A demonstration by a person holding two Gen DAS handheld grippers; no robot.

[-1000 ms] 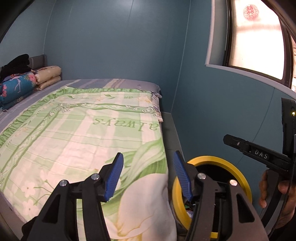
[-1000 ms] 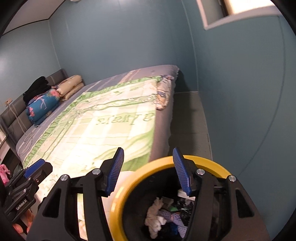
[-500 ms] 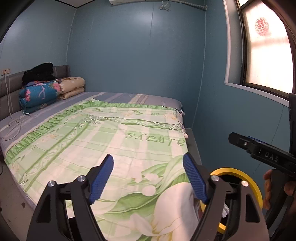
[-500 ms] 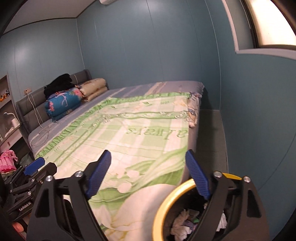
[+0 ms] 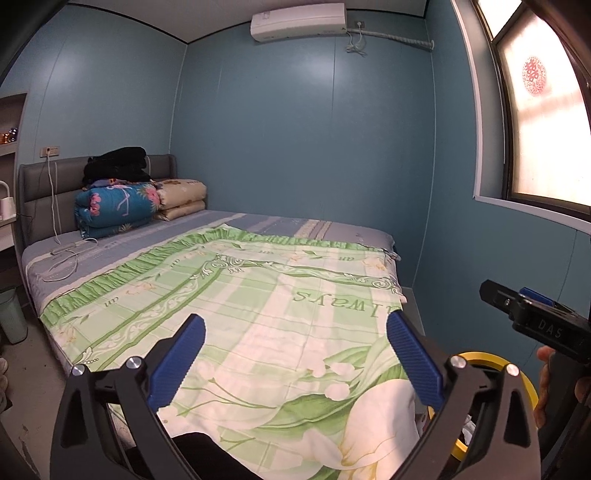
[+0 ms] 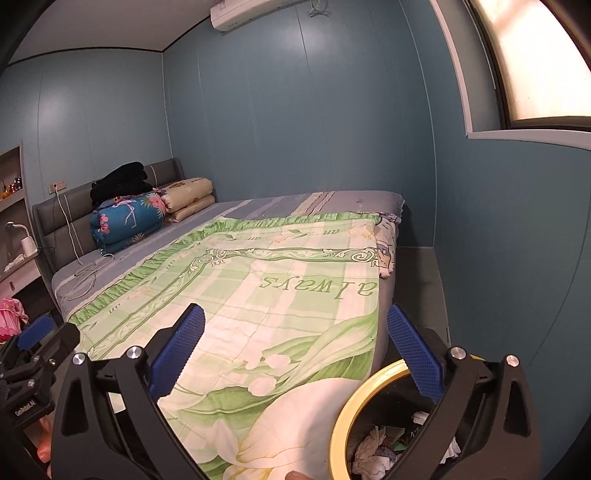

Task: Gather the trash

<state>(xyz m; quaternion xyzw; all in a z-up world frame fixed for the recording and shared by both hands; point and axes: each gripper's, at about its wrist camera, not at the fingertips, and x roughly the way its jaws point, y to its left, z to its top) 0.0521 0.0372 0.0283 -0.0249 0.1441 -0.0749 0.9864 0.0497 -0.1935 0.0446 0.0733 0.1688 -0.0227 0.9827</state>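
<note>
Both tools stand wide apart at the jaws, having just been opening, and nothing lies between the blue pads of either.

The left tool (image 5: 295, 354) points out over the bed (image 5: 258, 229), with the green-and-white floral quilt (image 5: 266, 314) spread directly ahead of and beneath it. The yellow-rimmed trash bin (image 5: 480, 356) sits low to this tool's right, partly hidden behind its right finger. Further right, the right tool (image 5: 532, 321) shows as a black body held by a hand (image 5: 545, 384).

From the right wrist view, the right tool (image 6: 295, 350) also faces the quilt (image 6: 280, 295). The trash bin (image 6: 354, 398) lies just below and to its right, against the bed's near corner, with crumpled paper trash (image 6: 373, 450) inside. The left tool (image 6: 33, 354) appears at this tool's far left.

Ahead of both tools, folded bedding (image 5: 118, 206) is stacked against the grey headboard (image 5: 40, 188), and an air conditioner (image 5: 299, 20) hangs on the far wall.
</note>
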